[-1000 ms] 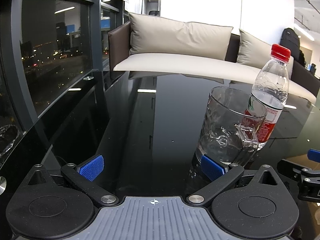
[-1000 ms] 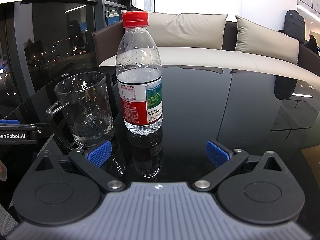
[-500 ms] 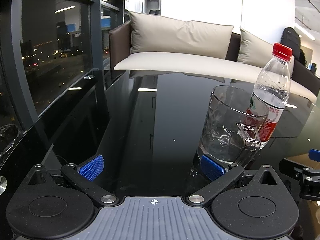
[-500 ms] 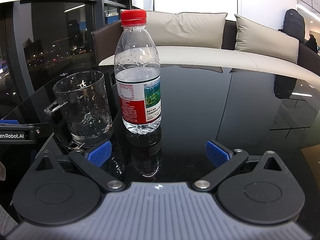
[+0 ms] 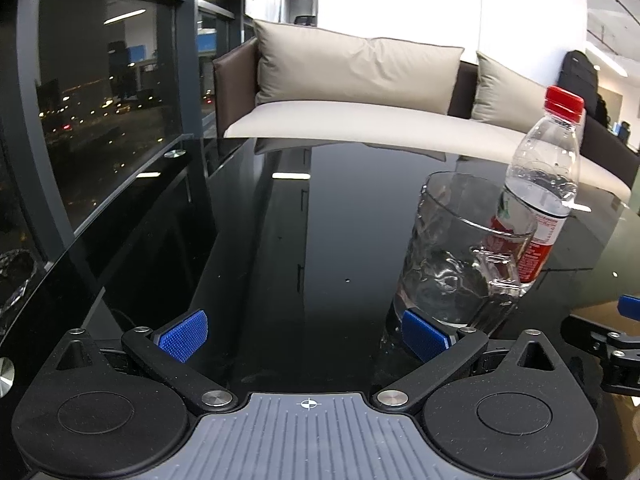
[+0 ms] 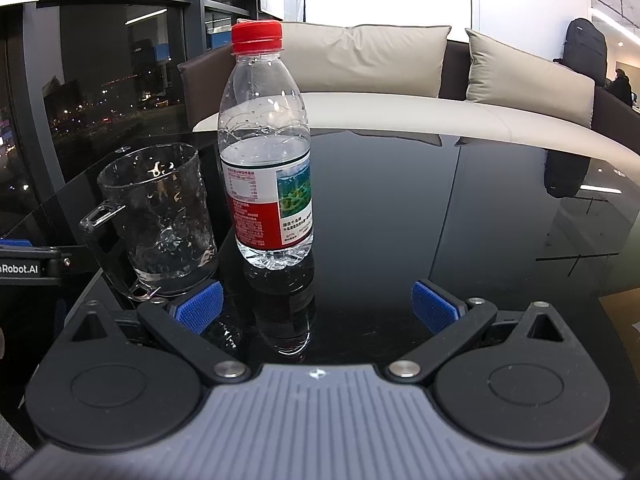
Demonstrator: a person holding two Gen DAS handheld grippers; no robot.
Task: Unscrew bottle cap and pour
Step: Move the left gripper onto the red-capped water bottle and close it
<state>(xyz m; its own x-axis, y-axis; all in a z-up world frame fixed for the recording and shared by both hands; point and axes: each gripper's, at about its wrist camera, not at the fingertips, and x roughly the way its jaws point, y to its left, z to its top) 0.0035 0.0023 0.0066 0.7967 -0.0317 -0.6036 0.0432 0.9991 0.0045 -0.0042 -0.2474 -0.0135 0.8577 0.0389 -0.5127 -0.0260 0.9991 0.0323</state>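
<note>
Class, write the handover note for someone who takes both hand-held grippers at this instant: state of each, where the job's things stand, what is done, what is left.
Left hand-held gripper: open, empty, low over the black table; the glass mug stands just beyond its right finger.
Right hand-held gripper: open, empty, facing the water bottle, which stands a little ahead of the fingers.
Things: bottle upright, partly full, beside the mug. Mug upright; whether it holds any water is hard to tell.
Done: nothing. The red cap is on the bottle.
Left: grip the bottle, unscrew the cap, pour into the mug.
</note>
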